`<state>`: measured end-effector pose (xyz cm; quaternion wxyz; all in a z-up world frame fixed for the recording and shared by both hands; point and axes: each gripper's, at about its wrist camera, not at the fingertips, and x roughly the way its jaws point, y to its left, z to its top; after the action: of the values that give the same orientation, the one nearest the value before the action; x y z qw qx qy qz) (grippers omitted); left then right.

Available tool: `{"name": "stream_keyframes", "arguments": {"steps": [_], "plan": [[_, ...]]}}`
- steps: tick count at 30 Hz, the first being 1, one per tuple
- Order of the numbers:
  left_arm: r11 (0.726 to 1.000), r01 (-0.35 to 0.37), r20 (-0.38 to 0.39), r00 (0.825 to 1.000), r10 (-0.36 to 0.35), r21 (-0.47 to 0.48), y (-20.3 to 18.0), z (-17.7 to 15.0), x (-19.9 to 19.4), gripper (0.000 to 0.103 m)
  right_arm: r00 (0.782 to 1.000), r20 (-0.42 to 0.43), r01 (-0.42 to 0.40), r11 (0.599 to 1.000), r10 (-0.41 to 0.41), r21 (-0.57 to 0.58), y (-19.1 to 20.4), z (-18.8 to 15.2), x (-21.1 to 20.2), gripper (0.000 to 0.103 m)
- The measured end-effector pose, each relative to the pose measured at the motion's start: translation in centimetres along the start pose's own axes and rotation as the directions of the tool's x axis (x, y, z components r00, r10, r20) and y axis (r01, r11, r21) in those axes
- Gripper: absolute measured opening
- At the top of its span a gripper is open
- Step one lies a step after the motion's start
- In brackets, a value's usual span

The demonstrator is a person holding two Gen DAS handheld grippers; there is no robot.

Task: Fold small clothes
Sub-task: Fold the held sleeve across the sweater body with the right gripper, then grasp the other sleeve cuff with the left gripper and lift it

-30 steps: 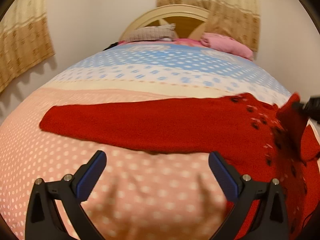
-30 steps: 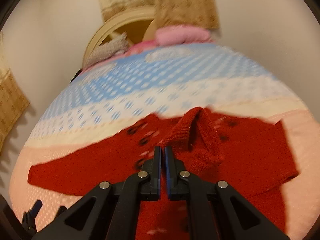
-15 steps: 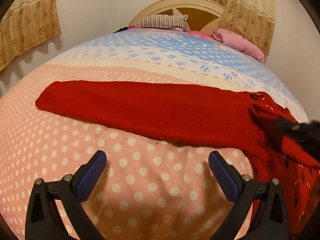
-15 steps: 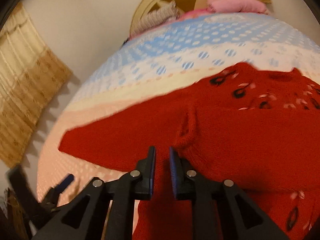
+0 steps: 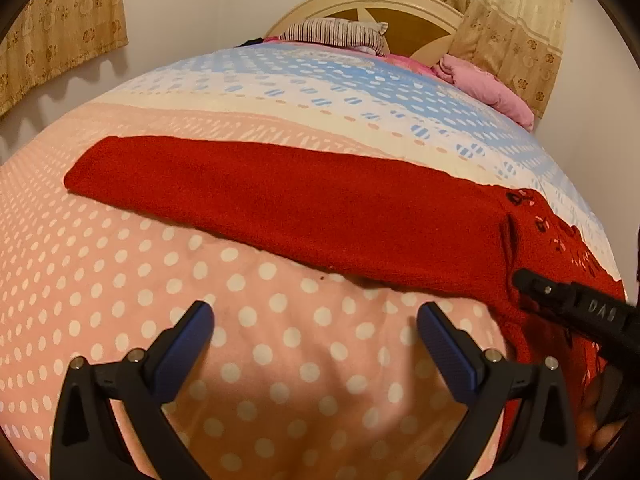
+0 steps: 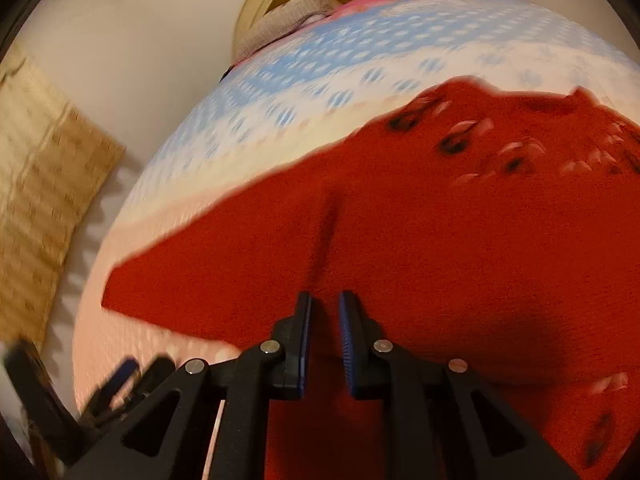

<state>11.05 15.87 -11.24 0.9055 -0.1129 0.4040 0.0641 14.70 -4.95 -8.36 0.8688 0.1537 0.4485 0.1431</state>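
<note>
A home bedroom: polka-dot bedspread (image 5: 280, 344) right under the gripper, wooden headboard (image 5: 404, 12), pillows (image 5: 336, 34) and curtains (image 5: 508, 20) beyond.

Red sweater (image 5: 304, 204), black-and-pink motifs; pink white-dotted bedspread (image 5: 240, 340), blue bands.

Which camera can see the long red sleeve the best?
The left wrist view: the sleeve lies flat across the dotted bedspread, visible right to its far end. The right wrist view is blurred, sees the sleeve slantwise, and shows mostly the sweater's body.
</note>
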Motion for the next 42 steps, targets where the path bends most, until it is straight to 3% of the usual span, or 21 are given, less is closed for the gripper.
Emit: {"name": "stream_keyframes", "arguments": {"steps": [2,5,8,12,13,17,20,22,25,27,28,31,33,37,38,40,42], "plan": [[1.000,0.006,-0.015,1.000,-0.006,-0.011,0.2,0.0,0.3,0.103,0.999,0.006,0.032,0.998,-0.032,-0.060,0.9,0.2,0.2,0.018],[1.000,0.016,-0.010,1.000,-0.016,-0.018,0.4,-0.1,0.1,0.103,1.000,-0.021,-0.021,0.999,0.020,-0.046,0.7,0.8,-0.8,0.018],[1.000,0.017,-0.009,1.000,-0.017,-0.018,0.4,-0.1,0.1,0.103,0.997,0.080,0.001,0.998,0.004,-0.070,0.5,0.8,-4.5,0.019],[1.000,0.014,-0.012,1.000,-0.014,-0.017,0.5,-0.1,0.2,0.103,0.963,0.210,0.183,0.982,-0.169,-0.047,-3.0,0.1,-9.5,0.019],[1.000,0.011,-0.013,1.000,-0.012,-0.014,0.5,-0.1,0.2,0.103,0.947,0.211,0.250,0.968,-0.242,-0.011,-4.9,0.0,-10.3,0.019],[1.000,-0.011,-0.020,1.000,0.011,0.000,0.2,0.0,0.3,0.103,0.903,0.183,0.369,0.919,-0.389,0.137,-11.3,-1.4,-11.6,0.019],[1.000,-0.026,-0.025,0.999,0.026,0.002,0.2,0.1,0.3,0.103,0.914,0.119,0.361,0.912,-0.387,0.195,-14.6,-2.9,-10.5,0.020],[1.000,-0.028,-0.029,0.999,0.027,-0.009,0.8,0.4,0.0,0.103,0.916,0.143,0.347,0.919,-0.375,0.188,-15.0,-3.1,-10.5,0.020],[0.996,-0.081,0.019,0.996,0.082,-0.033,2.9,1.5,-1.1,0.103,0.915,0.143,0.354,0.921,-0.377,0.162,-14.5,-2.9,-10.2,0.033],[0.987,-0.144,0.077,0.986,0.150,-0.076,5.0,2.8,-1.9,0.103,0.931,0.156,0.312,0.941,-0.330,0.131,-14.0,-3.1,-10.0,0.058],[0.979,-0.172,0.094,0.979,0.182,-0.107,6.3,3.7,-2.1,0.103,0.936,0.158,0.300,0.947,-0.315,0.113,-13.8,-3.2,-9.9,0.061],[0.946,-0.211,0.081,0.968,0.237,-0.245,11.0,6.4,-1.7,0.103,0.922,0.147,0.350,0.934,-0.357,0.072,-12.8,-3.3,-9.3,0.064],[0.914,-0.173,0.069,0.975,0.213,-0.367,14.4,7.9,-1.0,0.097,0.918,0.143,0.367,0.929,-0.371,0.054,-12.4,-3.3,-9.0,0.067],[0.848,-0.139,0.042,0.982,0.187,-0.512,18.0,9.1,1.6,0.083,0.919,0.142,0.364,0.930,-0.367,0.048,-12.4,-3.3,-9.0,0.069],[0.839,-0.142,0.011,0.985,0.174,-0.526,18.3,9.1,2.9,0.076,0.920,0.142,0.363,0.930,-0.366,0.048,-12.4,-3.3,-9.0,0.069],[0.832,-0.174,-0.037,0.983,0.182,-0.527,18.2,9.0,4.6,0.072,0.920,0.142,0.362,0.931,-0.366,0.049,-12.4,-3.4,-9.0,0.069],[0.852,-0.214,-0.011,0.971,0.238,-0.478,17.0,9.2,4.7,0.072,0.920,0.141,0.363,0.931,-0.366,0.049,-12.4,-3.4,-9.0,0.070]]}}
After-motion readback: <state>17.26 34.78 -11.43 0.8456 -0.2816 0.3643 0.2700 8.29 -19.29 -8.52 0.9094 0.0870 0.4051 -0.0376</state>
